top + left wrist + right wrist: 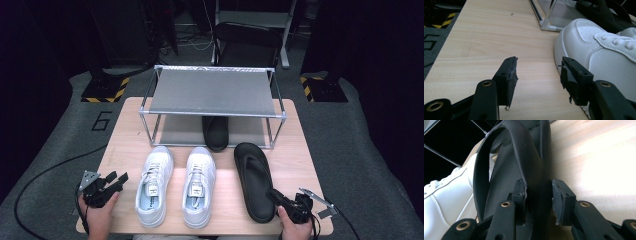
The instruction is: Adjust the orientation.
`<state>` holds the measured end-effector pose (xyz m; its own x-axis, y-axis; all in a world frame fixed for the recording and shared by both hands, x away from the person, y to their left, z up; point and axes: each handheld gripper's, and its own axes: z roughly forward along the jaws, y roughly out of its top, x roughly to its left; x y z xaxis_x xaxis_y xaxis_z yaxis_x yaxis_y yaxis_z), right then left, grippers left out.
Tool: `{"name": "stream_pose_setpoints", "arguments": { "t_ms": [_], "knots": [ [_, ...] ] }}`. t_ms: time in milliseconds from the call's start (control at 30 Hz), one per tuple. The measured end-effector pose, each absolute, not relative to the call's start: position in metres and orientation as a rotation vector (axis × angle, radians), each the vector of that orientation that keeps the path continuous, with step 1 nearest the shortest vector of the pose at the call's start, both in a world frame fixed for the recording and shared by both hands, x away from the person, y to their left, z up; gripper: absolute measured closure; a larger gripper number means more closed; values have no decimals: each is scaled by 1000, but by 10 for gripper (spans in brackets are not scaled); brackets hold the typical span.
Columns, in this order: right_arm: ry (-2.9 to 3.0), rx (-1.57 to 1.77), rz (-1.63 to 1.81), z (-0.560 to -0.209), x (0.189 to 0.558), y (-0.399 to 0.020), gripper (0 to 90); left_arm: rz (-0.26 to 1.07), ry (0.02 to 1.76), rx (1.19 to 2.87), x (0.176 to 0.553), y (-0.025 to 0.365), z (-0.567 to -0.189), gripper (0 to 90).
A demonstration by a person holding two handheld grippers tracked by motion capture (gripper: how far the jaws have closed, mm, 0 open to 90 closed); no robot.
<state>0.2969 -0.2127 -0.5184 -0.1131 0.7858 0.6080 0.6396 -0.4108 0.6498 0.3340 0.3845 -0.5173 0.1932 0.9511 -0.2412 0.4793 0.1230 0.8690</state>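
A black sandal lies on the wooden table, right of a pair of white sneakers. My right gripper is at its heel; in the right gripper view its jaws sit on either side of the sandal's heel rim, pads pressed on it. My left gripper rests just left of the left sneaker. It stands open with bare tabletop between its fingers, and that sneaker's toe is close by its right jaw. The right sneaker stands parallel to the left one.
A metal two-shelf shoe rack stands at the back of the table. A second black sandal lies on its lower shelf, toe end poking forward. A rack leg stands just beyond the left sneaker. Cables trail from both grippers over the table's front corners.
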Motion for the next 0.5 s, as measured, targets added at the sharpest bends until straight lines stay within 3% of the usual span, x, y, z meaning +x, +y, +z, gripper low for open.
{"name": "stream_pose_setpoints", "arguments": {
  "t_ms": [500],
  "knots": [
    [1567,1980,1588,-508,340,-207,659,635,1422,1505,331,385,-516,471]
  ]
}}
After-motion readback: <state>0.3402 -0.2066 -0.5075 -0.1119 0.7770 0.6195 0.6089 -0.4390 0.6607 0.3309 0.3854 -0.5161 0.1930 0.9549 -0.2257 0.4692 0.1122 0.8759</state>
